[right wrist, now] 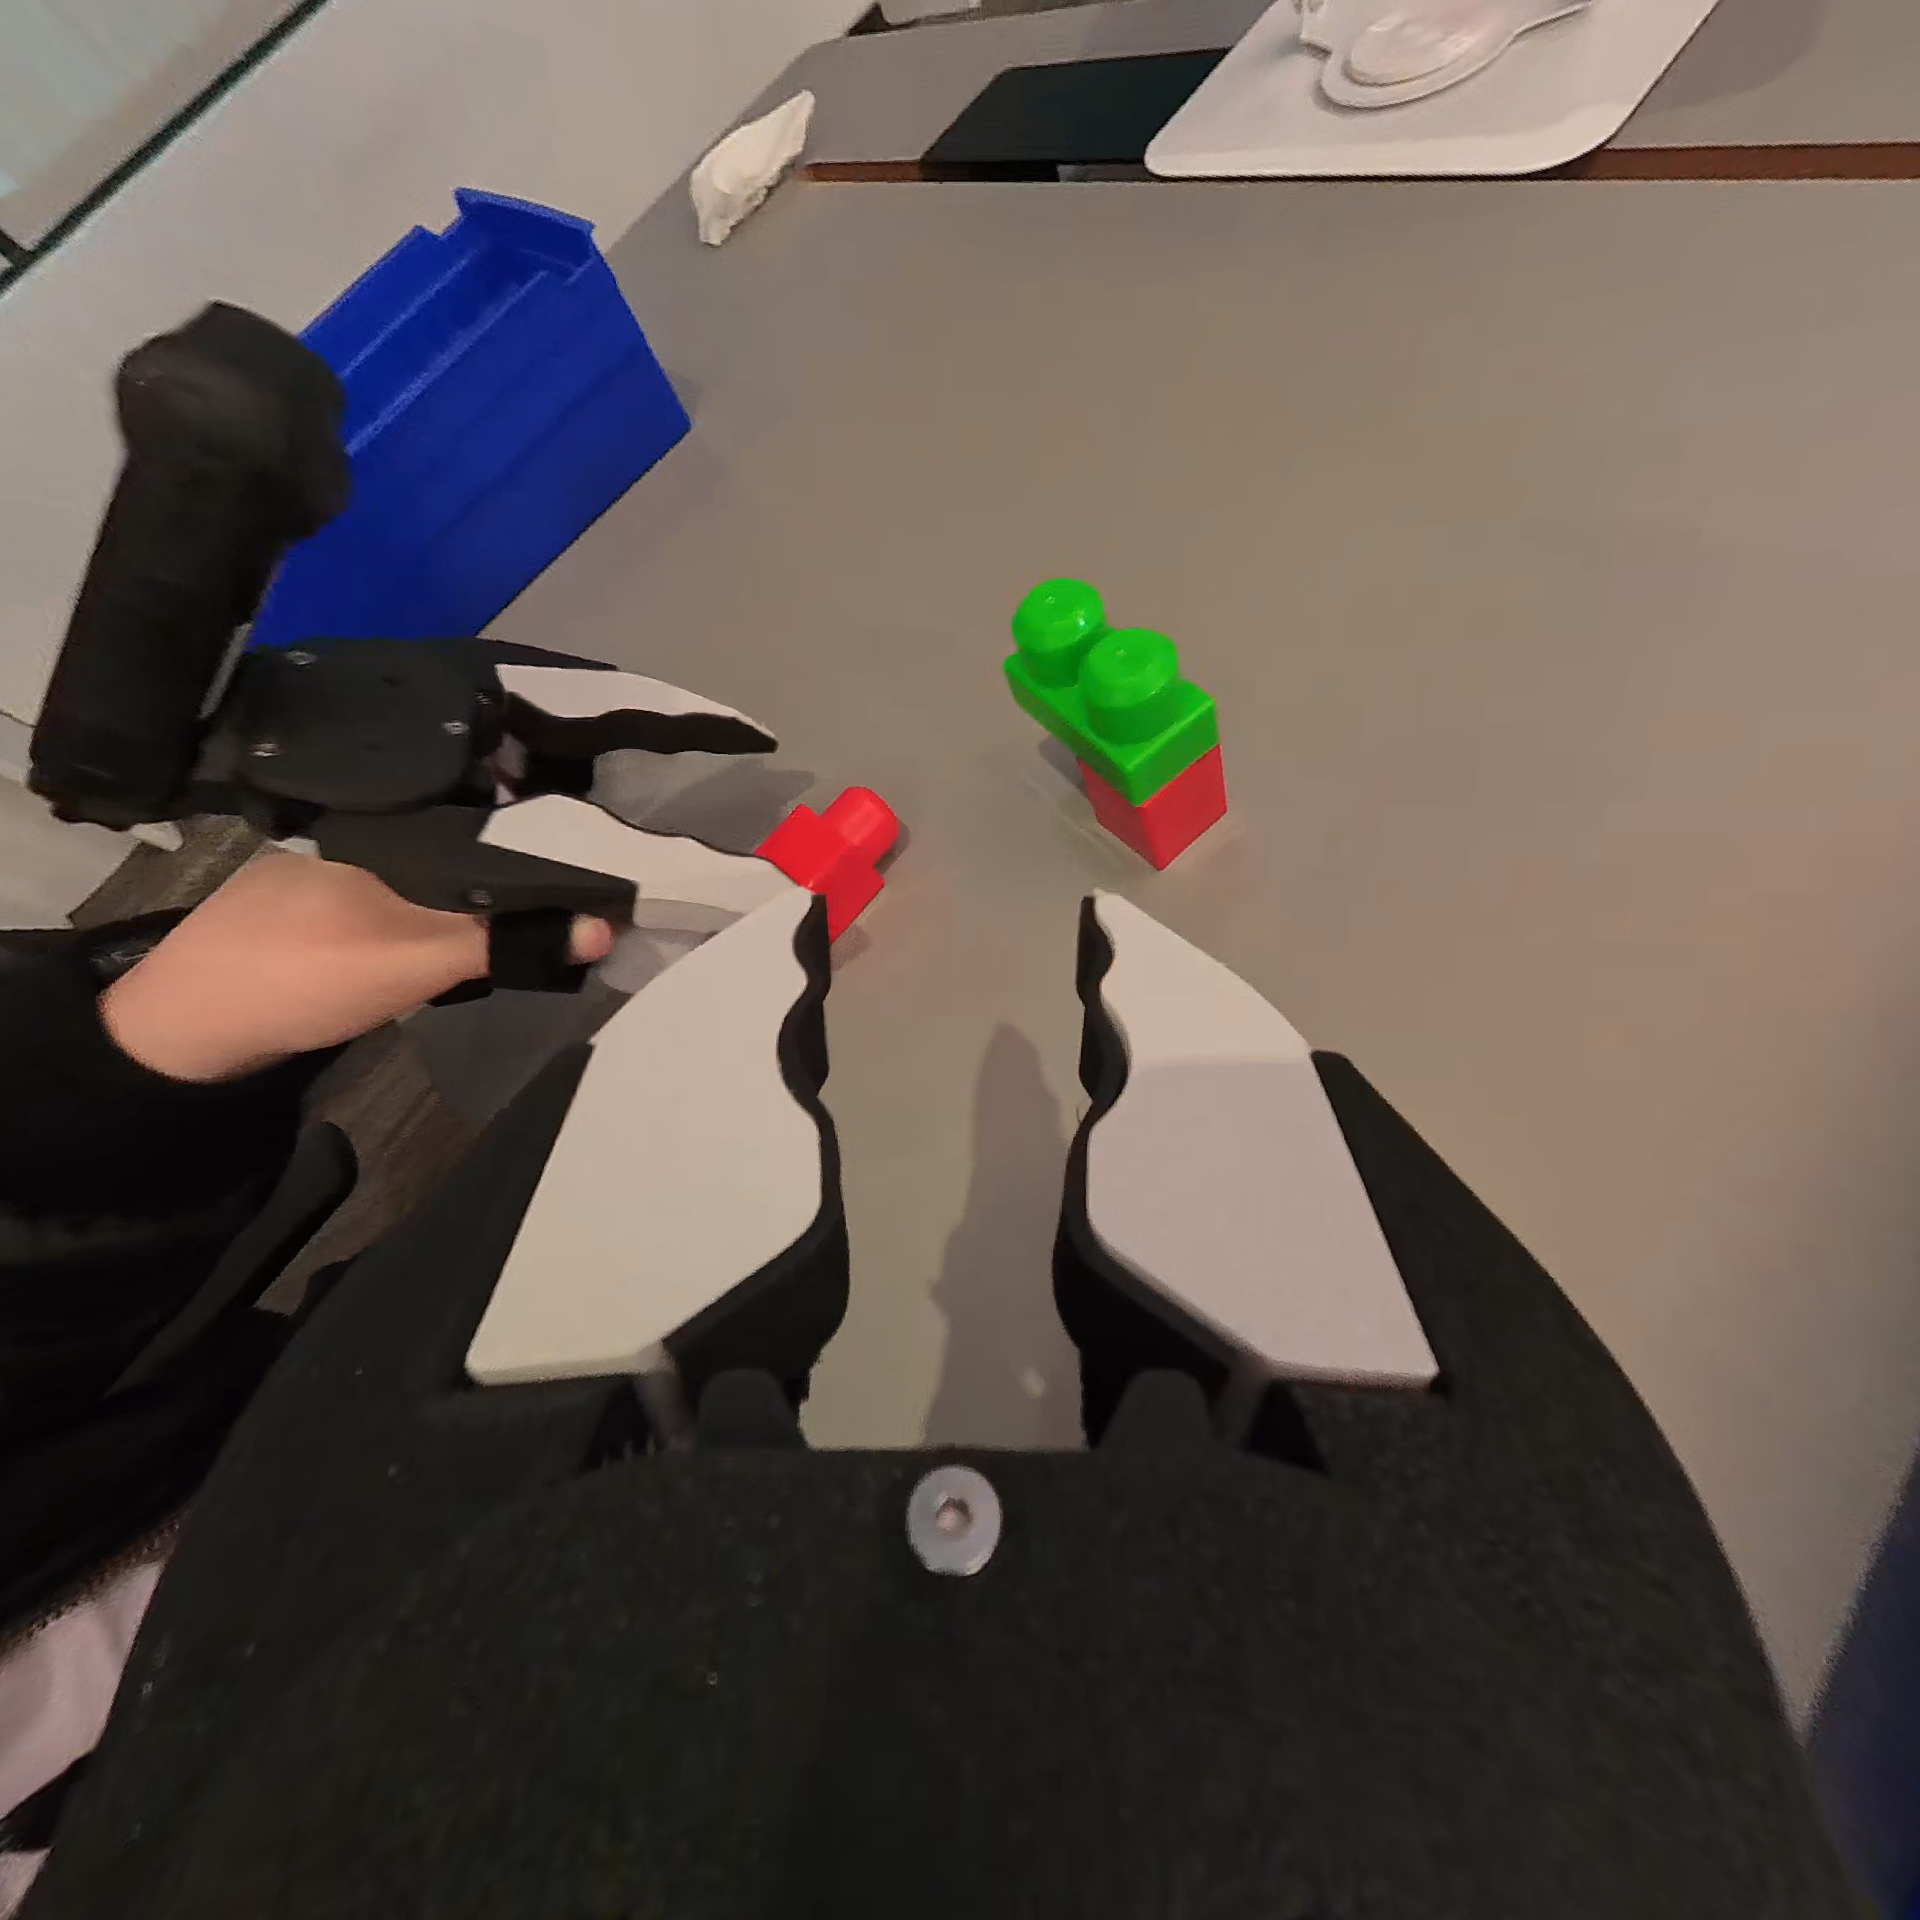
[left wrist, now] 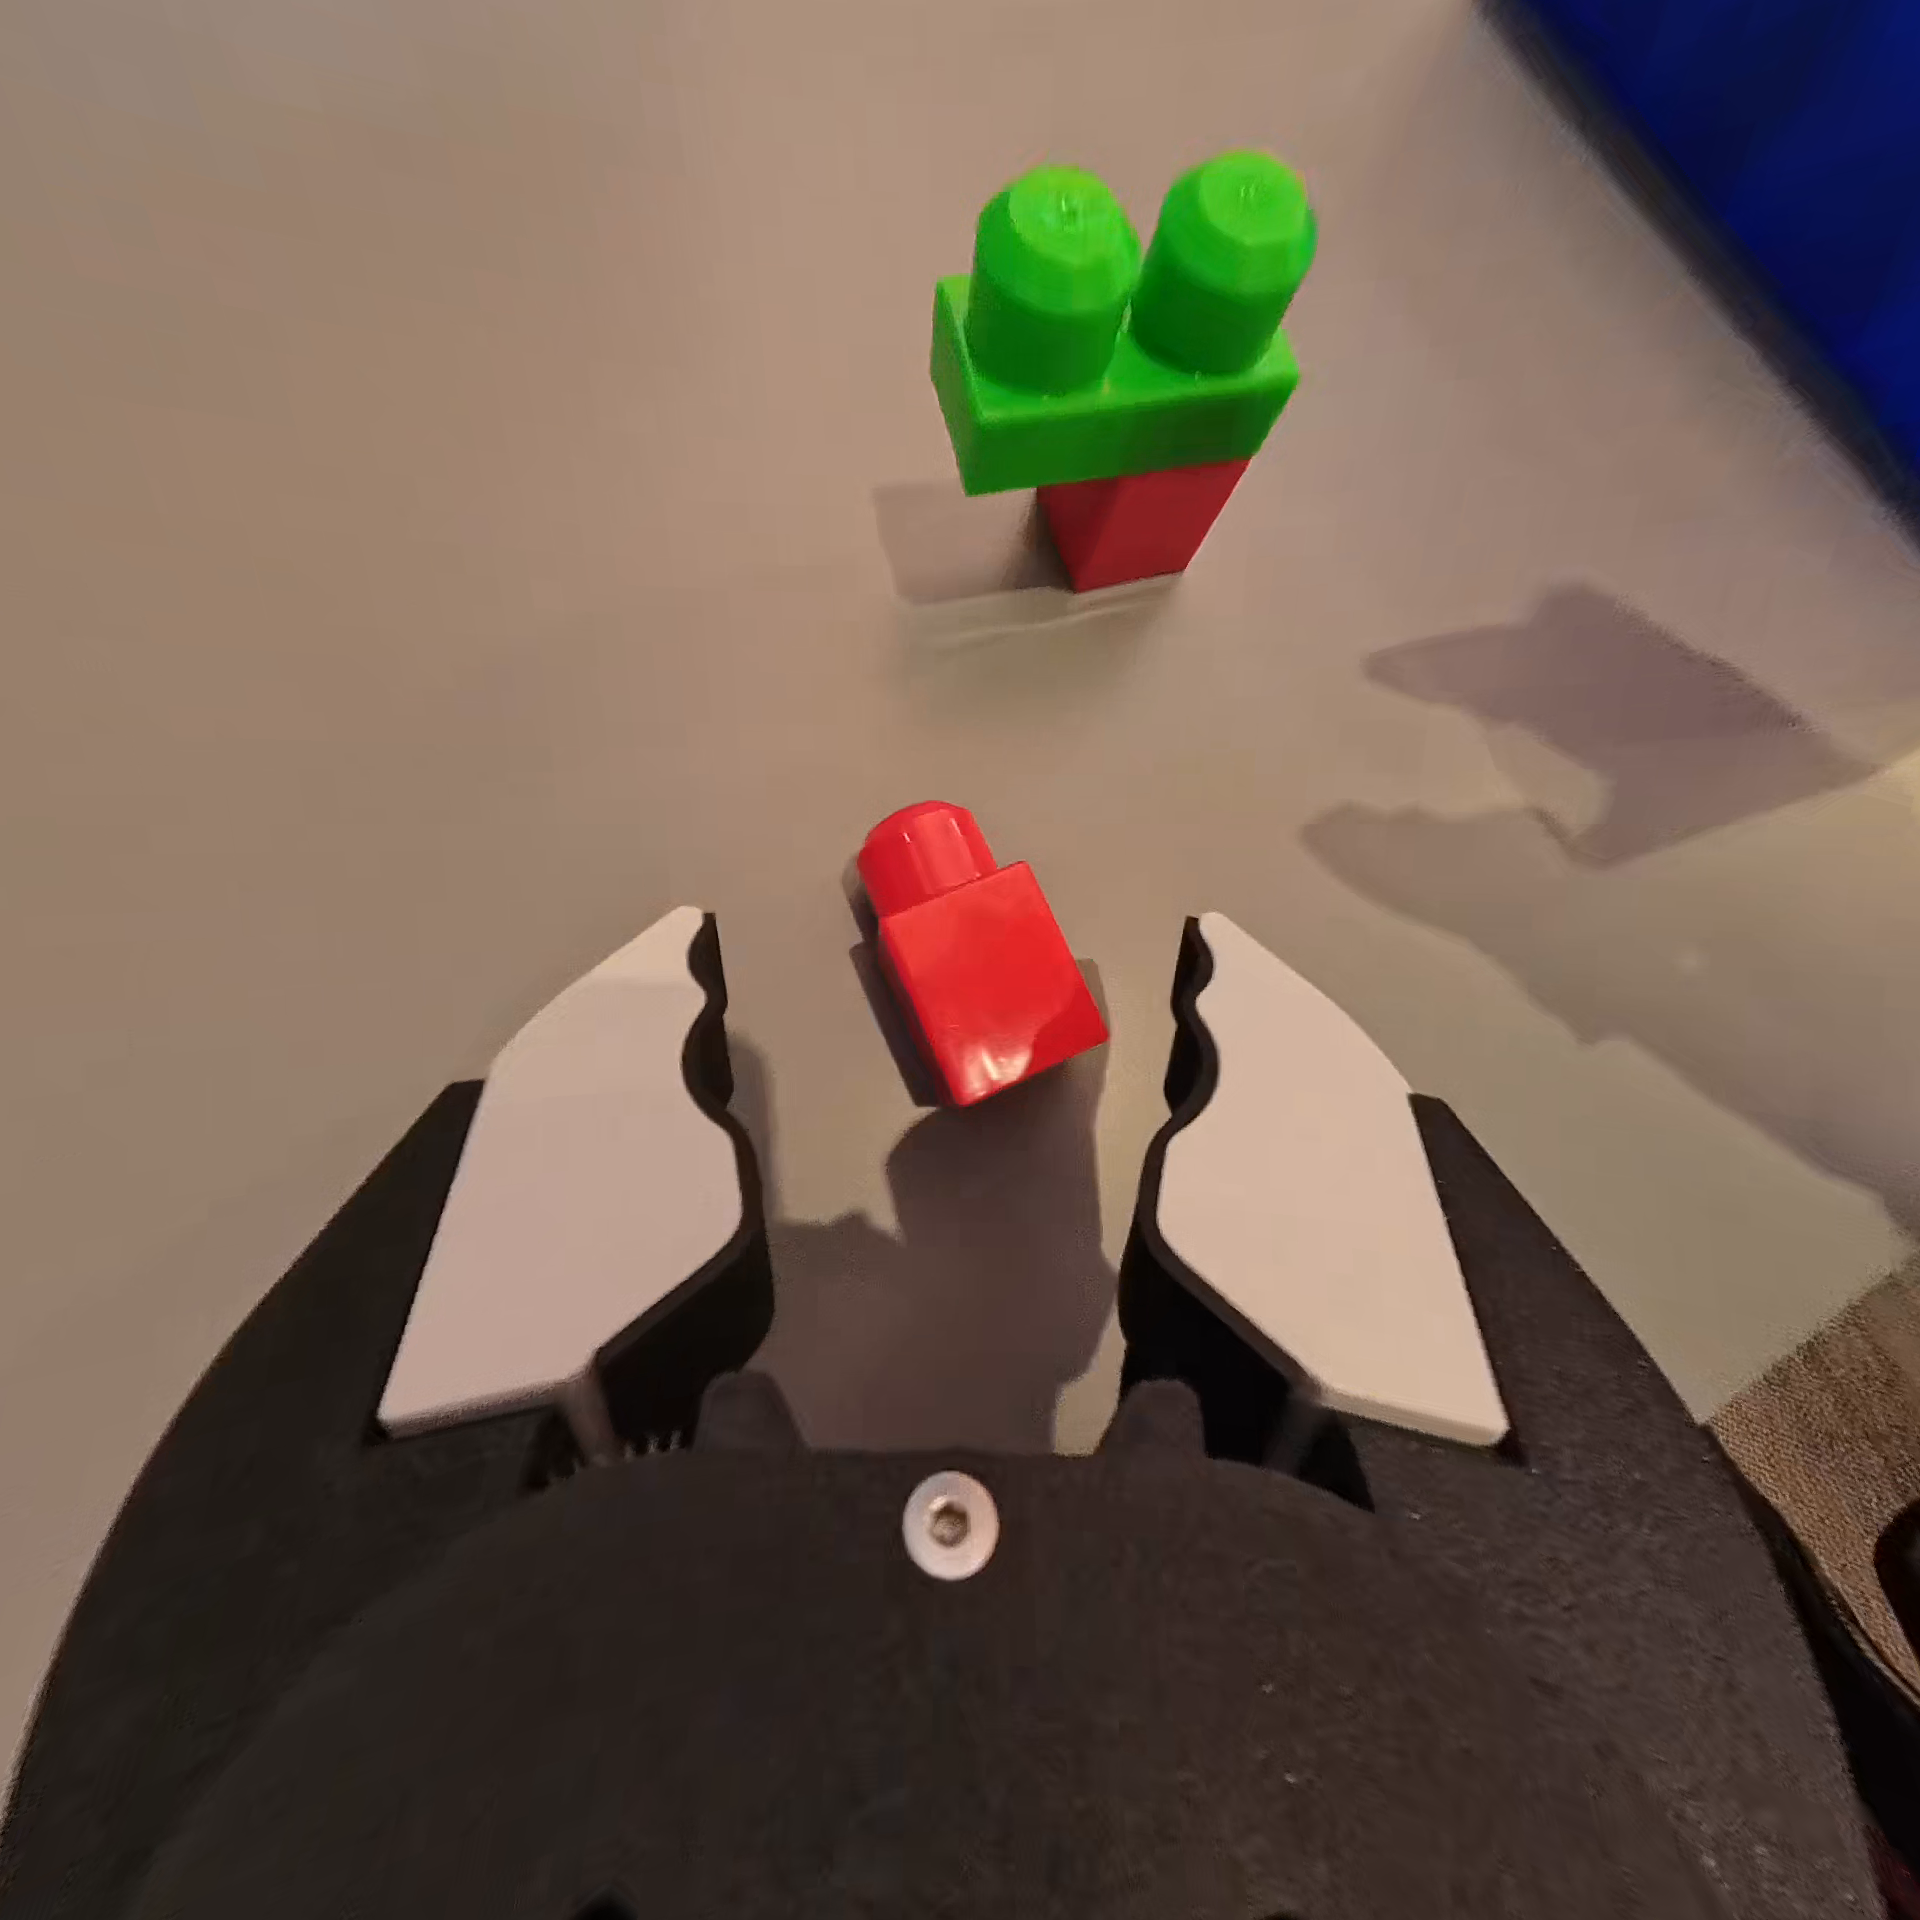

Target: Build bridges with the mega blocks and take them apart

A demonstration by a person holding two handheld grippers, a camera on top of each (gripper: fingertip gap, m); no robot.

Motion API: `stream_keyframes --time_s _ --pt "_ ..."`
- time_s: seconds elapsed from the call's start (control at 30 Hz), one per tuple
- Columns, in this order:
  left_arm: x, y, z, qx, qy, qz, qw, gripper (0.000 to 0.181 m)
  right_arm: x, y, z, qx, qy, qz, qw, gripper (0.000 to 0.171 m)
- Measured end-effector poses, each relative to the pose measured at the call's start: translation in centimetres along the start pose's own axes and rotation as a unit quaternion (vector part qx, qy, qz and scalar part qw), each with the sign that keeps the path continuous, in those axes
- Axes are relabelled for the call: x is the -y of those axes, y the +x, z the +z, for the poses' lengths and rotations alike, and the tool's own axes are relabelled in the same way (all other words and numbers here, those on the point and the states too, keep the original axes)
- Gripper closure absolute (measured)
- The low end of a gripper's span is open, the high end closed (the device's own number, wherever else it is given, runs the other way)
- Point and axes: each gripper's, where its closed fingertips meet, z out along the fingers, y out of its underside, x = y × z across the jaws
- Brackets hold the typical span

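Note:
A single-stud red block (left wrist: 971, 961) lies on its side on the grey table (left wrist: 416, 520), its stud pointing away. My left gripper (left wrist: 951, 925) is open, its fingertips on either side of the block without touching it. Beyond stands a green two-stud block (left wrist: 1117, 364) on an upright red block (left wrist: 1138, 525), overhanging to the left. In the right wrist view the same stack (right wrist: 1122, 717) stands ahead, and the lying red block (right wrist: 836, 847) sits to the left by the left gripper (right wrist: 774, 800). My right gripper (right wrist: 951, 914) is open and empty above the table.
A blue bin (right wrist: 488, 416) stands at the back left of the table (right wrist: 1455, 520). A crumpled white tissue (right wrist: 753, 161) lies near the far edge. A white tray (right wrist: 1434, 94) and a black flat item (right wrist: 1070, 114) sit on a surface behind. A person's hand (right wrist: 312, 956) holds the left gripper.

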Motion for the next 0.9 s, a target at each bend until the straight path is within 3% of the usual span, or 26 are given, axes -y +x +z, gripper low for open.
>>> stream_keyframes --time_s 0.2,0.3,0.57,0.67,0.7,0.9 --pt "-2.2 -1.5 1.0 0.112 -0.066 0.031 0.991 0.098 -1.2 0.6 -0.2 0.050 0.008 0.004 0.999 0.126" --pt "-2.5 -2.0 1.5 0.102 -0.064 0.016 0.993 0.118 -1.4 1.2 -0.3 0.057 0.014 0.001 0.998 0.127" --pt "-1.7 -2.3 2.4 0.064 -0.118 0.091 0.987 0.114 -2.0 2.4 0.2 0.067 0.015 0.023 0.997 0.128" --pt "-1.6 -1.7 2.7 0.028 -0.130 0.108 0.985 0.130 -1.9 2.8 0.7 0.068 0.013 0.033 0.997 0.128" --pt "-1.5 -1.8 2.8 0.020 -0.126 0.116 0.985 0.142 -1.8 2.7 0.9 0.069 0.012 0.034 0.997 0.128" --pt "-1.1 -2.8 2.6 -0.004 -0.090 0.171 0.981 0.144 -1.7 2.5 3.0 0.073 -0.008 0.026 0.997 0.128"
